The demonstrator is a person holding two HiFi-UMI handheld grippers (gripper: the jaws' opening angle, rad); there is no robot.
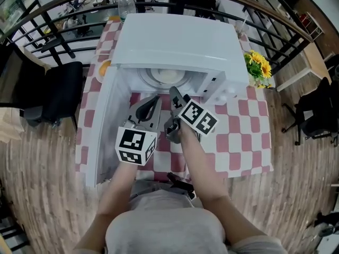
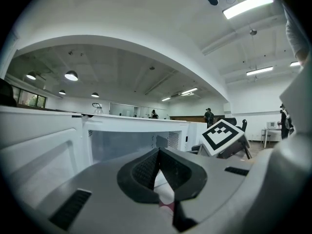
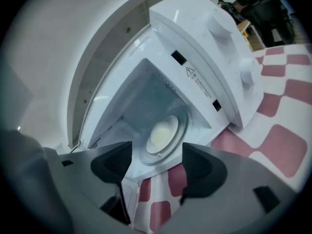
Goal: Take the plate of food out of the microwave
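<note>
A white microwave (image 1: 175, 41) stands on the red-and-white checked table (image 1: 243, 126) with its door (image 1: 104, 123) swung open to the left. Inside, a pale plate of food (image 1: 167, 76) rests on the glass turntable; in the right gripper view the plate (image 3: 161, 133) lies straight ahead between the jaws but farther in. My right gripper (image 1: 174, 95) is open at the cavity's mouth, nothing between its fingers. My left gripper (image 1: 149, 109) hangs just left of it, in front of the opening, shut on nothing; its pads (image 2: 146, 172) meet.
A water bottle (image 1: 125, 1) stands behind the microwave. Yellow flowers (image 1: 258, 63) sit at the table's right rear corner, an orange object (image 1: 104, 67) at the left behind the door. A black chair (image 1: 59, 91) is left of the table, railing beyond.
</note>
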